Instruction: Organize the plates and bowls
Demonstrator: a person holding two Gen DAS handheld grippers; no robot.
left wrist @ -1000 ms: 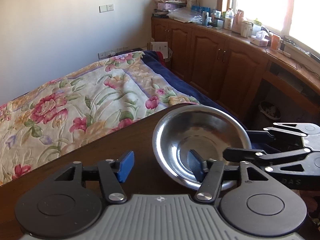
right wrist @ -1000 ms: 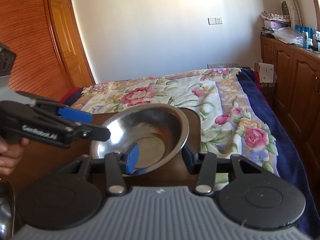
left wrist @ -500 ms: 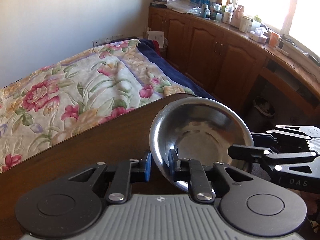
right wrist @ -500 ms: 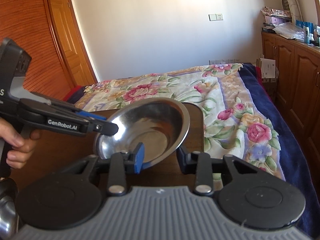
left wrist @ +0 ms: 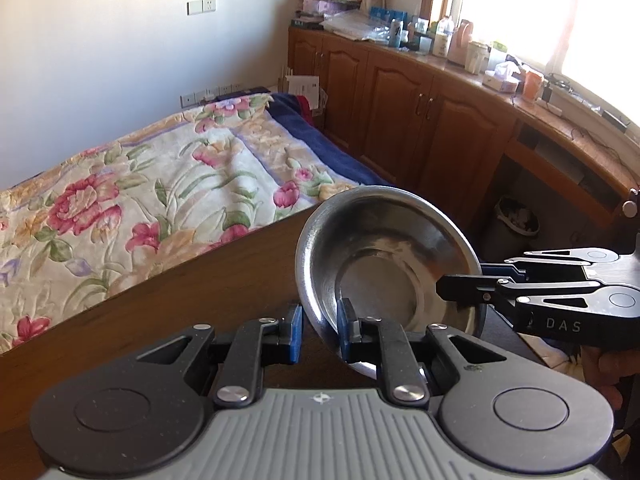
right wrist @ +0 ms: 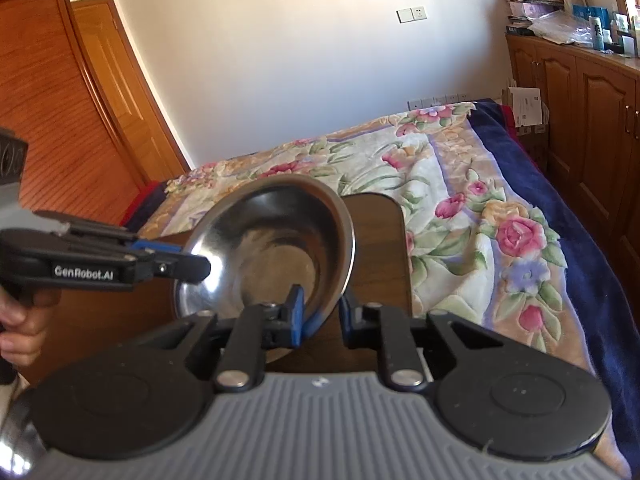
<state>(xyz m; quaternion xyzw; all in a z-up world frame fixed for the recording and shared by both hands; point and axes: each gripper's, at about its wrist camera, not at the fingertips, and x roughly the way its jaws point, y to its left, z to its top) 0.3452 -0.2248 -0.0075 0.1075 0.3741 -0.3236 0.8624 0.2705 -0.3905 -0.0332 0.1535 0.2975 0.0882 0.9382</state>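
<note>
A shiny steel bowl [left wrist: 384,256] is held tilted above the dark wooden table [left wrist: 208,300]. My left gripper [left wrist: 319,330] is shut on its near left rim. My right gripper [right wrist: 321,314] is shut on the opposite rim; the bowl also shows in the right wrist view [right wrist: 276,248]. Each gripper shows in the other's view: the right one comes in from the right [left wrist: 460,286] in the left wrist view, and the left one from the left [right wrist: 192,268] in the right wrist view.
A bed with a floral quilt [left wrist: 140,200] lies just beyond the table's far edge. Wooden cabinets [left wrist: 420,120] with a cluttered top run along the right wall. Another steel item [right wrist: 16,444] sits at the lower left of the right wrist view.
Both grippers closed on the bowl's rim. The bowl lifted off the table and tilted, its open side turning more towards me.
</note>
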